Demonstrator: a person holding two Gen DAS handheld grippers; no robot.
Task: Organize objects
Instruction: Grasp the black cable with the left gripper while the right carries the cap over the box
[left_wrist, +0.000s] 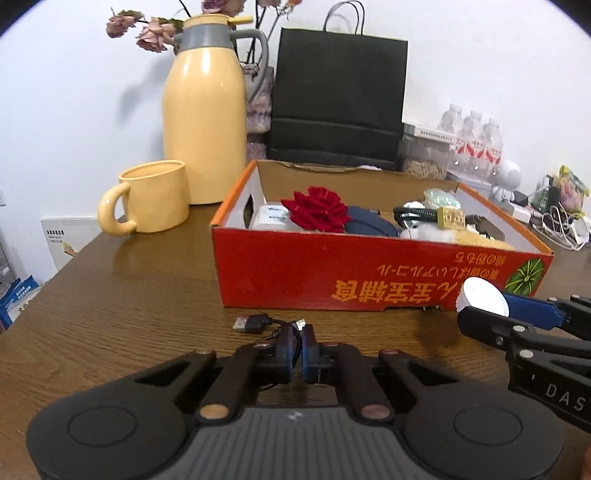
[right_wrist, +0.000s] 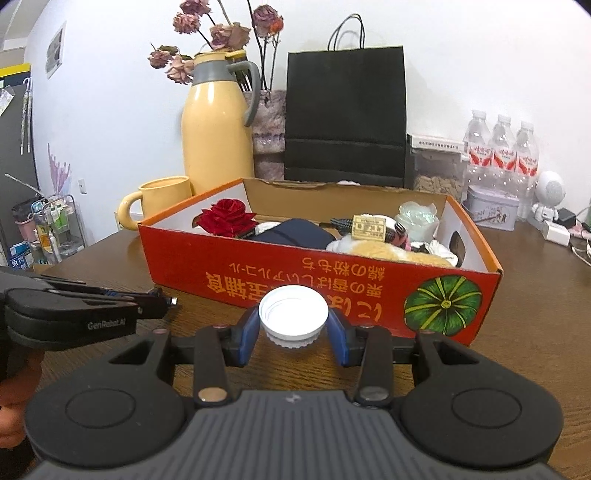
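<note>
Two grippers in view. Left gripper (left_wrist: 295, 341) clenched on one black cable (left_wrist: 267, 325), which lies on the tabletop (left_wrist: 129, 306) just in front of the box; its USB plug sticks out to the left of the pads. Right gripper (right_wrist: 293, 328) grasps one white cap (right_wrist: 293, 317) between its blue pads, open side facing the camera, held in front of the box's front wall. One red cardboard box (right_wrist: 295, 280), open-topped, mid-tabletop, holding one red fabric flower (right_wrist: 227, 218), one dark blue item (right_wrist: 291, 230), one small tan block (right_wrist: 368, 226) and other mixed things too tangled to count. Behind the box: one yellow mug (left_wrist: 155, 201), one yellow jug (left_wrist: 205, 118), one black paper bag (left_wrist: 338, 99), three water bottles (right_wrist: 502, 147) at right.
</note>
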